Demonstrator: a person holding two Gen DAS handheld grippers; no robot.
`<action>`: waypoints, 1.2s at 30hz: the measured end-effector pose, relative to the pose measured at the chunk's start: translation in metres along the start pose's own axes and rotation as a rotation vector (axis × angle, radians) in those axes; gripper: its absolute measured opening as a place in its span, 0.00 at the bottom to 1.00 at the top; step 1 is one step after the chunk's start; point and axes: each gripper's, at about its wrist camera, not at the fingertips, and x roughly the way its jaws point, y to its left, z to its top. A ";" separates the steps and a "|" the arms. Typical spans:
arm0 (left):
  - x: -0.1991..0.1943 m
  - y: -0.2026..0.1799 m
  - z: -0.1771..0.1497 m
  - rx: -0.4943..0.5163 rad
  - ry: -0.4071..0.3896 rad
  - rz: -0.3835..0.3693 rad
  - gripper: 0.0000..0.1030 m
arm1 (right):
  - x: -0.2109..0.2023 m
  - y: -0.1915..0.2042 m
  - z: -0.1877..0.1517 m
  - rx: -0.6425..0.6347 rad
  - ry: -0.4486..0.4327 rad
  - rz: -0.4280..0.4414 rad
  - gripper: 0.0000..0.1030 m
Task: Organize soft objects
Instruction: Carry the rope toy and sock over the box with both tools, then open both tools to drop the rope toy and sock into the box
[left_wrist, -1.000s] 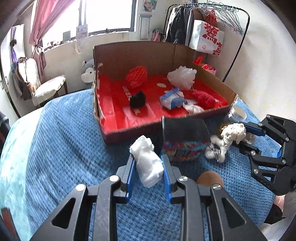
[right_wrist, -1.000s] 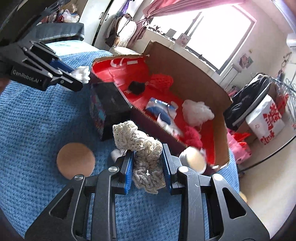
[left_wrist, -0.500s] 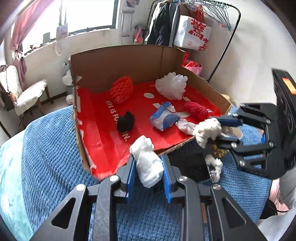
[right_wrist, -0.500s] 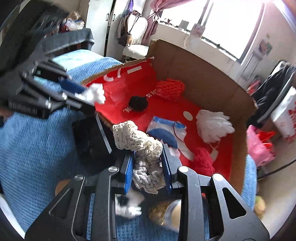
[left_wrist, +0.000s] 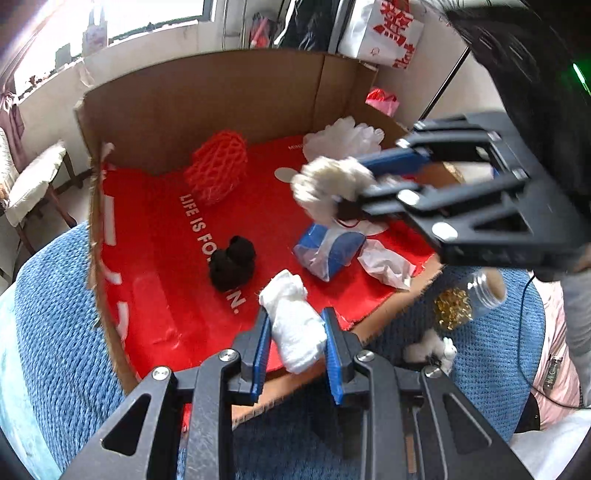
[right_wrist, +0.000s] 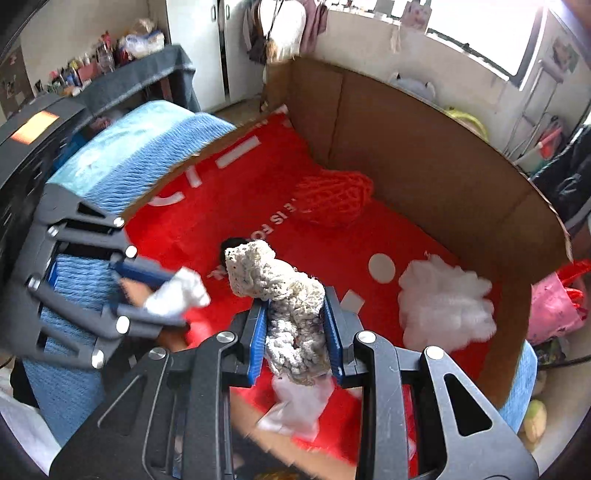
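A white cloth wad (left_wrist: 295, 325) is pinched in the left hand-held gripper (left_wrist: 295, 350) over the near edge of the cardboard box (left_wrist: 207, 99), and a cream knitted piece (right_wrist: 284, 295) is pinched in the right hand-held gripper (right_wrist: 295, 343) over the red lining, neither yet released. Already laid in the box are a red net (left_wrist: 218, 170), a black pompom (left_wrist: 232, 262), white stuffing (right_wrist: 447, 302) and a blue pouch (left_wrist: 328, 251), while a small white fluffy thing (left_wrist: 430, 349) is left on the blue blanket (left_wrist: 62, 314) beside a jar (left_wrist: 469, 299). That fluffy thing is blurred and hard to identify, and the blanket nearest the grippers is hidden behind them.
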 end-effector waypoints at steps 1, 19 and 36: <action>0.005 0.000 0.003 0.002 0.012 0.002 0.28 | 0.007 -0.003 0.004 -0.002 0.014 0.000 0.26; 0.058 0.006 0.023 0.009 0.143 0.071 0.29 | 0.084 -0.028 0.024 -0.014 0.189 0.027 0.26; 0.064 0.004 0.029 0.015 0.135 0.091 0.46 | 0.088 -0.037 0.028 -0.009 0.201 0.028 0.28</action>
